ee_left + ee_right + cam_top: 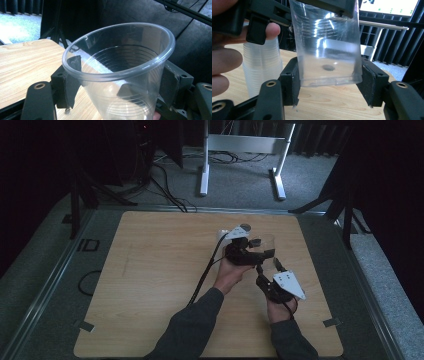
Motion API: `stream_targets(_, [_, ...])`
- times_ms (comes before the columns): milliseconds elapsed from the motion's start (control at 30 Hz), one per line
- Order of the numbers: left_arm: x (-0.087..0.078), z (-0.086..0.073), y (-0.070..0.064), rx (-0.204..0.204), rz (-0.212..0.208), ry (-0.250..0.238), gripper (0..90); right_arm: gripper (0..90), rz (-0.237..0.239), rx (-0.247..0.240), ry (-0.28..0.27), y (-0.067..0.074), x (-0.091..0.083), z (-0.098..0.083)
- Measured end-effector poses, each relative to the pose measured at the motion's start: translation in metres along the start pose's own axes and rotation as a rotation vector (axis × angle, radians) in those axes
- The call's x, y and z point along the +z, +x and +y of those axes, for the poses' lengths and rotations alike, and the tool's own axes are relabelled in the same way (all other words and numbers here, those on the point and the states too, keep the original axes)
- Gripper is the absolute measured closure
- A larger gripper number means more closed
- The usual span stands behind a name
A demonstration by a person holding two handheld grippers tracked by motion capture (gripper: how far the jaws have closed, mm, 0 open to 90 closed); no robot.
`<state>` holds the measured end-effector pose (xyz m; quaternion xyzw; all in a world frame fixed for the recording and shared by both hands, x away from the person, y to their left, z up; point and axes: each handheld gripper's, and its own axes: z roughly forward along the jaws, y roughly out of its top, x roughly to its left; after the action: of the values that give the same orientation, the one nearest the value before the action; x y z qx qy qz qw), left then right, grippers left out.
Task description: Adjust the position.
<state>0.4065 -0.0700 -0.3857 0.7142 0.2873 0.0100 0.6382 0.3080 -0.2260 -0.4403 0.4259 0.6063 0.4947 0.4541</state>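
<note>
Holding a clear cup point(120, 75) mid-air near the bench's point(150, 285) far right: left tongs point(120, 82) grasping below its rim, right tongs point(329, 82) bracketing its base, grip unclear. Stack point(262, 72) beside.

Clear, thin, glossy plastic in the cup point(120, 75), with fine moulded ribs around the wall and a smooth rolled rim; the same plastic, cloudier, in the stack of cups point(262, 72). Matt black plastic on the left gripper point(120, 82) and right gripper point(329, 85), with brass-coloured inserts. Pale wood-grain table top point(150, 270), smooth and satin.
</note>
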Motion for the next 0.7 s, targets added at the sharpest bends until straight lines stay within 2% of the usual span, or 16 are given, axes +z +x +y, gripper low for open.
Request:
stream_targets(133, [0.0003,-0.0002,-0.0004,0.004,0.001,0.0,27.0,40.2,0.003,-0.003,0.007,0.0,0.0003,0.0001])
stream_targets(167, [0.0003,-0.0005,-0.0005,0.015,0.005,0.002,27.0,40.0,0.003,-0.003,0.007,0.0,0.0003,0.0001])
stream_targets(567, [-0.0011,0.0005,-0.0013,0.035,0.022,0.002,28.1,29.8,0.026,-0.02,0.04,0.0001,0.003,-0.0001])
stream_targets(700, [-0.0012,0.0004,-0.0015,0.047,0.032,0.011,28.1,29.4,0.03,-0.027,0.058,-0.0004,0.0038,-0.0002])
